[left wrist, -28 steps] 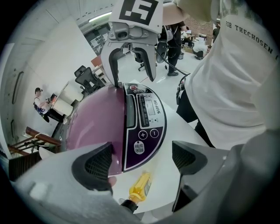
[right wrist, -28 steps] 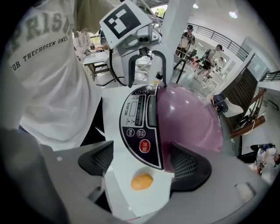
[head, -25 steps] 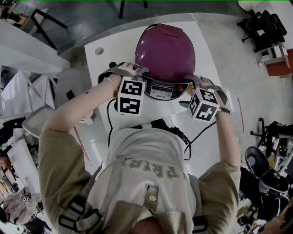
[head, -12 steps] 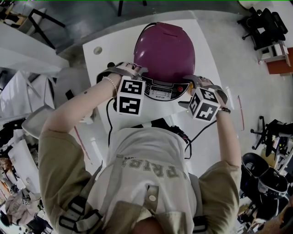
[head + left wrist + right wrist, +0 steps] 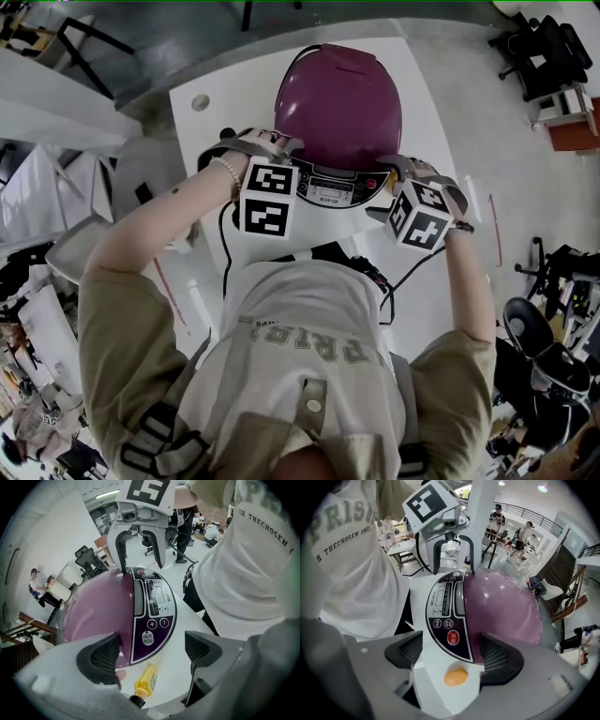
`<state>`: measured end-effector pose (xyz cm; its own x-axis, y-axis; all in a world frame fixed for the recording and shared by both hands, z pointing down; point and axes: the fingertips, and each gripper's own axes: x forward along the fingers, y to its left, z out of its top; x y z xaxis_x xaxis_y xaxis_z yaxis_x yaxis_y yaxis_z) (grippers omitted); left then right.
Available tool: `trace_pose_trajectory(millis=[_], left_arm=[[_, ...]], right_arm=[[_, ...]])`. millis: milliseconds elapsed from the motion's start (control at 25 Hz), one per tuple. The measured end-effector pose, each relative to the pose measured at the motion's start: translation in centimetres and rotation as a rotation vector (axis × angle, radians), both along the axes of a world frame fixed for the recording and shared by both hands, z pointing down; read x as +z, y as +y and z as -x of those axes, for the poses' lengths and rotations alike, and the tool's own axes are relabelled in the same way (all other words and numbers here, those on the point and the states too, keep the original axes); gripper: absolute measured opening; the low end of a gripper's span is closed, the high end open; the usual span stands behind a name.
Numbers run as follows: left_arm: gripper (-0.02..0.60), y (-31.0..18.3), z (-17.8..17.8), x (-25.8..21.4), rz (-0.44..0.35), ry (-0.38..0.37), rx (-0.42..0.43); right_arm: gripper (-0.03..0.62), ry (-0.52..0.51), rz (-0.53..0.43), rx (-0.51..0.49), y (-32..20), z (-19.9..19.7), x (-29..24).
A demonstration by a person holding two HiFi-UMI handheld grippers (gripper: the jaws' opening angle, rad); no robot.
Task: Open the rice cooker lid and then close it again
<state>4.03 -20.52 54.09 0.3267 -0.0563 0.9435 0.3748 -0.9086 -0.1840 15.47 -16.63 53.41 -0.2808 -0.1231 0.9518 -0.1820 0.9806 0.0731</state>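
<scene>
Head view: left tongs [image 5: 150,656] and right tongs [image 5: 452,656] spread, flanking rice cooker [image 5: 337,103] on white table [image 5: 225,103] above grey floor [image 5: 469,84].

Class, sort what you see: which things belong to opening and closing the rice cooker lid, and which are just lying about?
Job in hand: rice cooker; its purple lid, shut; left gripper and right gripper, both open.
Lying about: yellow bottle; orange oval thing.

shirt [image 5: 347,550]: "THE CHOSEN ONES" | rice cooker [image 5: 506,606], red button [image 5: 452,638]: "开始"
</scene>
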Motion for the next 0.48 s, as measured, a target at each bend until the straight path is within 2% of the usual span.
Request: trace_pose_trajectory(millis=[280,480], left_arm=[[0.448,0.17,0.05,0.07,0.011,-0.005,-0.004],[0.417,-0.03,-0.17,-0.39,0.063,0.016,-0.040]], right_arm=[[0.379,0.001,-0.002,-0.016,0.28,-0.01,0.26],[0.379,-0.035,-0.009,0.006,0.22,0.16,0.14]])
